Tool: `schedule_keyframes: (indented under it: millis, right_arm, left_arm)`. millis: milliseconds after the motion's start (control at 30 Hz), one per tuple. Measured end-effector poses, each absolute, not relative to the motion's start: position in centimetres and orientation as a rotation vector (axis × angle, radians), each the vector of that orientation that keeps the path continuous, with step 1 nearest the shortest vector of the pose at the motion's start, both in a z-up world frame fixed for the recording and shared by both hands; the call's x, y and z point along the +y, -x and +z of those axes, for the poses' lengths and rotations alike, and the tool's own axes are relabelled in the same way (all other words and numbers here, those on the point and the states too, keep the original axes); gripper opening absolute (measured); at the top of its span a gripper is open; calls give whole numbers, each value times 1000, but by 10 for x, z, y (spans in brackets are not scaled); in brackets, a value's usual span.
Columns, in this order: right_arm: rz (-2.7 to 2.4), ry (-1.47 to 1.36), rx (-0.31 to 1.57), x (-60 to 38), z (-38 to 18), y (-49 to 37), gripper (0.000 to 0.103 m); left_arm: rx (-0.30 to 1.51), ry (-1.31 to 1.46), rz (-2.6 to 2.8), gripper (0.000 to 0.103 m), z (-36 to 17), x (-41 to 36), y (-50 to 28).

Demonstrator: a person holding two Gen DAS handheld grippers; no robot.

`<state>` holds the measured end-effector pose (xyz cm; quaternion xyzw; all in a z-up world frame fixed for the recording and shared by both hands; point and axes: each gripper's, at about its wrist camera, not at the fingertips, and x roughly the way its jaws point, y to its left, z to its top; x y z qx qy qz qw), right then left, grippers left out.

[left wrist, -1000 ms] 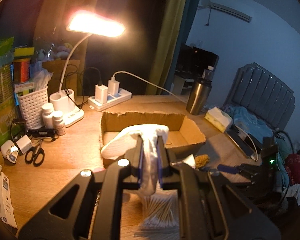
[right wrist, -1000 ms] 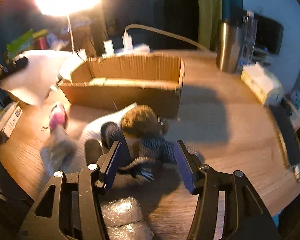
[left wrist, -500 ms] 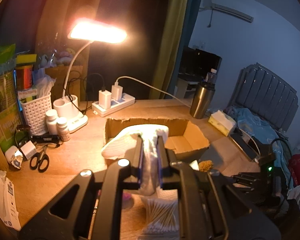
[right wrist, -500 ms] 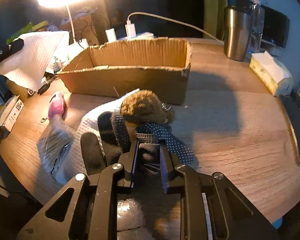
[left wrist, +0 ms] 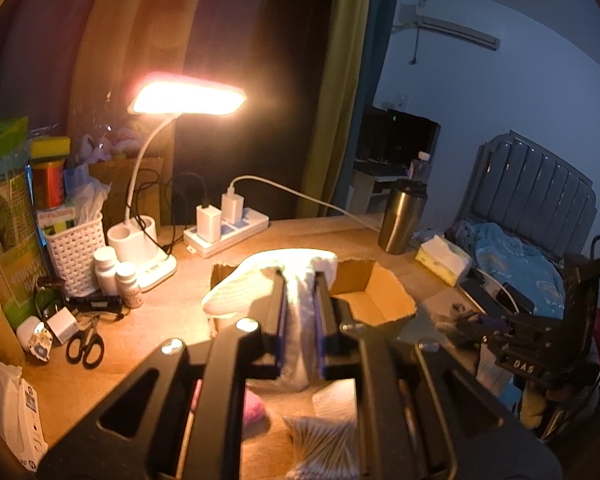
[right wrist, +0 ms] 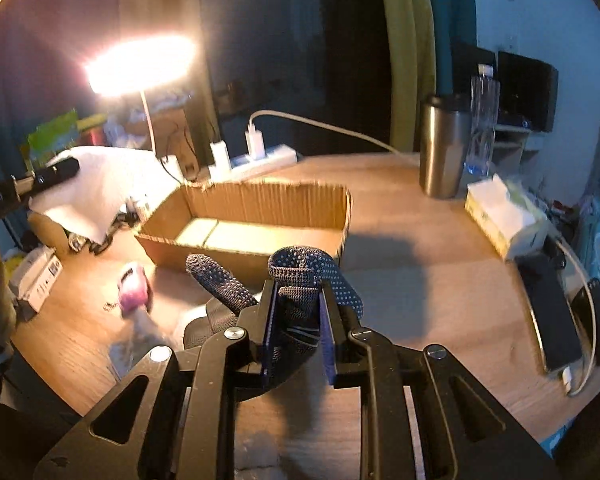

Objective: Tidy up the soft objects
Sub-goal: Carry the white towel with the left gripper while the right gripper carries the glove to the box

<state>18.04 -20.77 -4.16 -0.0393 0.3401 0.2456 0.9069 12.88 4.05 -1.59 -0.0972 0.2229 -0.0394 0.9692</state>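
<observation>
My left gripper (left wrist: pixel 299 280) is shut on a white cloth (left wrist: pixel 240 284) and holds it in the air over the near left end of an open cardboard box (left wrist: pixel 374 300). My right gripper (right wrist: pixel 296 292) is shut on a dark dotted work glove (right wrist: pixel 304 268), lifted off the wooden desk just in front of the same box (right wrist: pixel 244 236). The white cloth (right wrist: pixel 96 188) and the left gripper show at the left of the right wrist view. A pink soft object (right wrist: pixel 134 286) lies on the desk left of the glove.
A lit desk lamp (left wrist: pixel 186 98), power strip (left wrist: pixel 228 230), white basket (left wrist: pixel 74 248), pill bottles (left wrist: pixel 116 274) and scissors (left wrist: pixel 85 346) fill the left of the desk. A steel tumbler (right wrist: pixel 444 148), tissue pack (right wrist: pixel 504 216) and phones (right wrist: pixel 552 316) stand right. A bag of cotton swabs (left wrist: pixel 324 448) lies near.
My right gripper shut on the dotted glove and lifted it off the pile, leaving the brown fuzzy object below. My left gripper rose and drew back, still gripping the white cloth.
</observation>
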Motion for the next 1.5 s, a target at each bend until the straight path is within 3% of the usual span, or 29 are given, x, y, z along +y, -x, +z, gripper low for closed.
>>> schedule_keyframes:
  millis: [800,1500]
  right_arm:
    - [535,59,531,-188,5,-227,20]
    - [527,24,589,-168,-29,-286,20]
  left_arm:
    - [450,210,-78,11,-25,56,-176]
    - [551,231,-118,11,-65,58,-233]
